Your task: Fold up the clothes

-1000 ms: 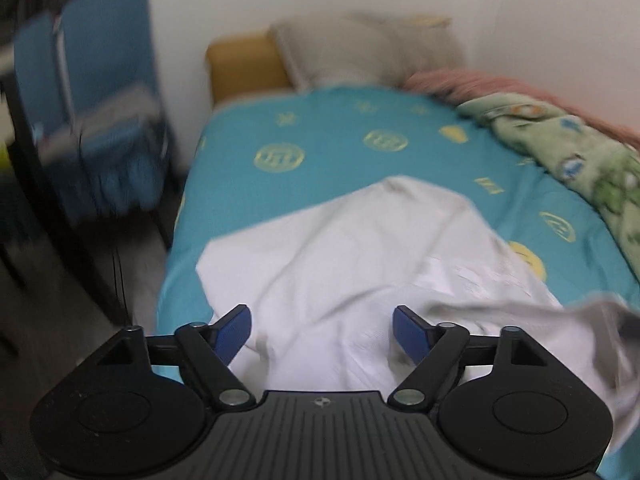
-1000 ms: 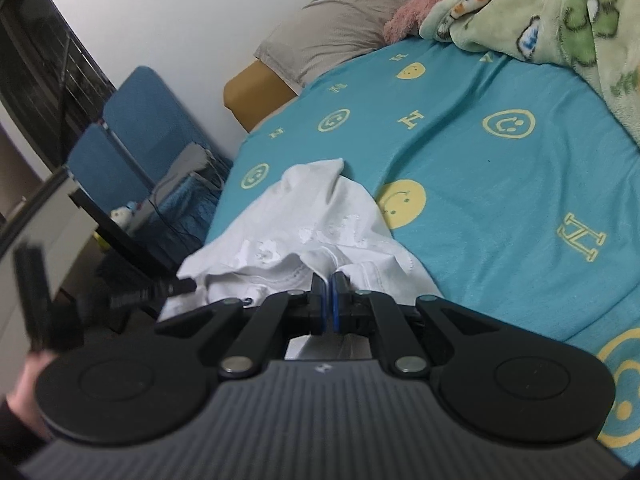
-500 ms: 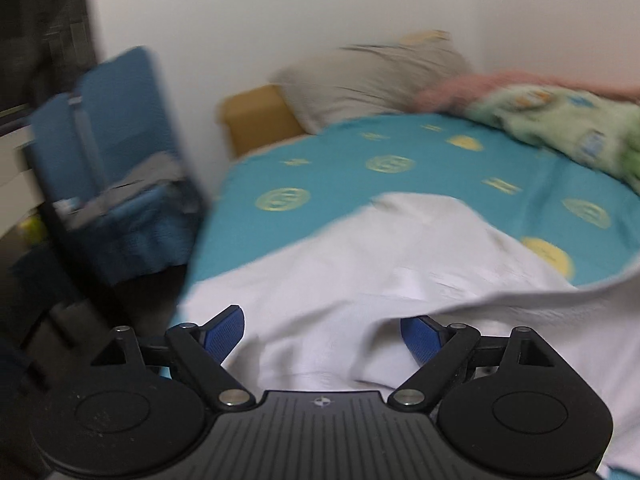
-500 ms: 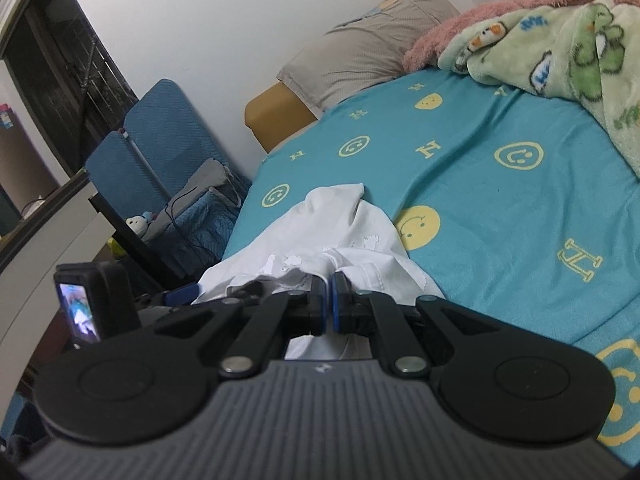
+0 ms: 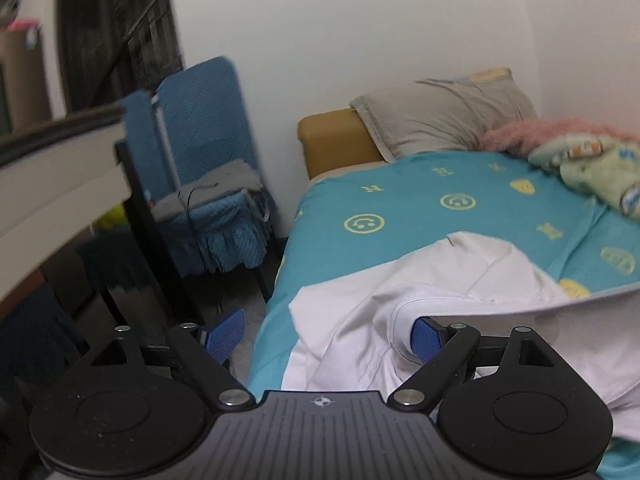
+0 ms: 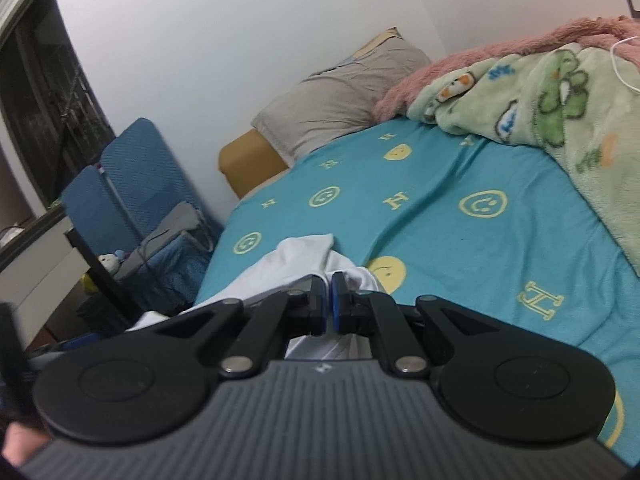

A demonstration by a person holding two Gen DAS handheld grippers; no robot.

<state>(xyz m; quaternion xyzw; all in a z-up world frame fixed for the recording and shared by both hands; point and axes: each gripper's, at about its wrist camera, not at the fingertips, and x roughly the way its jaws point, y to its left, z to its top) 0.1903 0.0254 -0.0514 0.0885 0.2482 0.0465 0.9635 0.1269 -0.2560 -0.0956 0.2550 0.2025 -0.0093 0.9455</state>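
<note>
White cotton shirt point(image 5: 400, 304), limp and light, bunched on the bed point(image 6: 440, 216).
Right gripper point(image 6: 327, 300) jaws pinch its edge; left gripper point(image 5: 326, 330) jaws gape beside a hem worth taking.

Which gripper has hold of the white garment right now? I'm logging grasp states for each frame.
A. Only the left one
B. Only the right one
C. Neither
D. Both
B: the right gripper has its jaws pressed together on a bunch of the white garment, while the left gripper stands wide open, one blue pad tucked in a fold and the other off the bed.
</note>
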